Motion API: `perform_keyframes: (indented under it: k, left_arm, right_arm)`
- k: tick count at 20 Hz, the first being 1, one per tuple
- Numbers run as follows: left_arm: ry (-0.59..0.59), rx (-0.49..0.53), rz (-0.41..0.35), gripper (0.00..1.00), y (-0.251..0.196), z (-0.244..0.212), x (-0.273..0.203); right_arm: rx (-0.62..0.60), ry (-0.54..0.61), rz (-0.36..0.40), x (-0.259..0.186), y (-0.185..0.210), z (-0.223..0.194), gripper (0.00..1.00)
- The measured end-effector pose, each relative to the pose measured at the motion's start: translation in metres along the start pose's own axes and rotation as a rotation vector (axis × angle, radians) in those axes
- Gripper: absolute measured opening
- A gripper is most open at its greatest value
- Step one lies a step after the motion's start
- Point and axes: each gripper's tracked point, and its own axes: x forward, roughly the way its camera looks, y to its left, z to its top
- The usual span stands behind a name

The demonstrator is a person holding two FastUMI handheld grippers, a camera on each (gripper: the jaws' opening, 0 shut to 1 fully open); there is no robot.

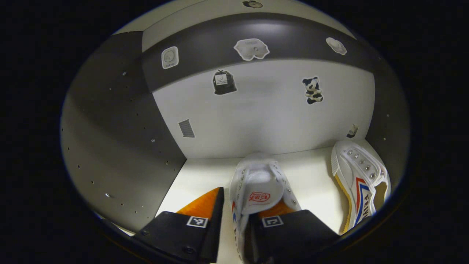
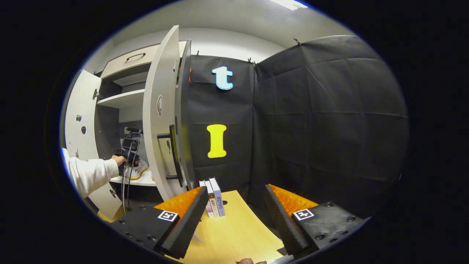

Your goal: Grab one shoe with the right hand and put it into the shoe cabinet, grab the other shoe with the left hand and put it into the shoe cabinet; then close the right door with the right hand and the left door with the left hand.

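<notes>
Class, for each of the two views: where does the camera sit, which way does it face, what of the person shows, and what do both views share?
Left gripper view: rides the left gripper, facing the cabinet's back wall; a white shoe sits between its fingers.
Right gripper view: rides the right gripper, outside above a wooden table, facing the open doors; a sleeve shows.
Shared: the left gripper and shoe.

The right gripper (image 2: 232,216) hung with jaws parted above the wooden counter (image 2: 234,234), near upright books (image 2: 213,201). Farther left, a white-sleeved hand (image 2: 118,160) reached into the open shoe cabinet (image 2: 124,101), beside a shoe (image 2: 137,170).
</notes>
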Motion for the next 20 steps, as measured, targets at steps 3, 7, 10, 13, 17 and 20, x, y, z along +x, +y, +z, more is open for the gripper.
perform_keyframes:
  k: [3,7,10,13,17,20]
  left_arm:
    - [-0.03,-0.015,-0.008,0.69,0.007,-0.002,-0.012]
    - [-0.099,-0.024,-0.041,0.84,0.006,-0.004,-0.039]
    - [-0.168,0.006,-0.051,0.86,0.004,-0.002,-0.066]
    - [-0.225,0.015,-0.085,0.94,-0.001,-0.001,-0.101]
    - [-0.323,0.002,-0.104,0.96,-0.001,0.009,-0.151]
    - [-0.392,-0.023,-0.115,0.96,0.002,0.011,-0.195]
  right_arm:
    - [0.01,-0.008,0.017,-0.001,0.005,0.001,0.98]
    - [0.018,-0.015,0.045,-0.004,0.012,0.002,0.98]
    - [0.019,-0.009,0.063,-0.004,0.016,0.004,0.98]
    - [0.02,-0.004,0.082,-0.007,0.02,0.004,0.98]
    - [0.021,-0.005,0.104,-0.01,0.028,0.007,0.98]
    - [0.023,-0.01,0.134,-0.01,0.034,0.012,0.98]
